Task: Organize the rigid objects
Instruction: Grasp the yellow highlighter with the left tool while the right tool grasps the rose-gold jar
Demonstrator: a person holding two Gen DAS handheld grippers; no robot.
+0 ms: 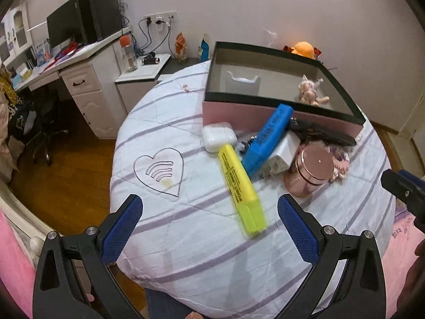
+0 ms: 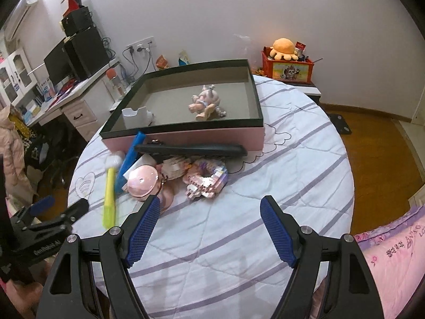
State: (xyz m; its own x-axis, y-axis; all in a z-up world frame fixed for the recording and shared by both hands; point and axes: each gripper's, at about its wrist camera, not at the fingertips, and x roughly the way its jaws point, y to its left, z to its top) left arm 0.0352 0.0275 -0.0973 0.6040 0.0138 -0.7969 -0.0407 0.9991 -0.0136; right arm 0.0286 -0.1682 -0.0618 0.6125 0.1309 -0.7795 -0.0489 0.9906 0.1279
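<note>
A pink box with a black rim (image 1: 265,114) (image 2: 186,137) sits on the striped bed cover and holds a small doll (image 1: 309,93) (image 2: 207,103) and a white holder (image 2: 134,118). In front of it lie a yellow highlighter (image 1: 240,186) (image 2: 109,196), a blue bar (image 1: 268,137) (image 2: 130,154), a white earbud case (image 1: 219,135), a white charger (image 1: 281,154), a rose-gold tin (image 1: 310,171) (image 2: 143,182), a black flat item (image 2: 191,150) and a pink brick model (image 2: 205,179). My left gripper (image 1: 209,210) is open, just short of the highlighter. My right gripper (image 2: 209,212) is open and empty, below the pile.
A white desk (image 1: 79,79) with a monitor (image 1: 66,28) and a chair stands at the left. A nightstand with a bottle (image 1: 127,53) is behind the bed. A red toy box (image 2: 288,69) stands at the back right. Wooden floor surrounds the bed; a pink pillow (image 2: 393,252) lies at the right.
</note>
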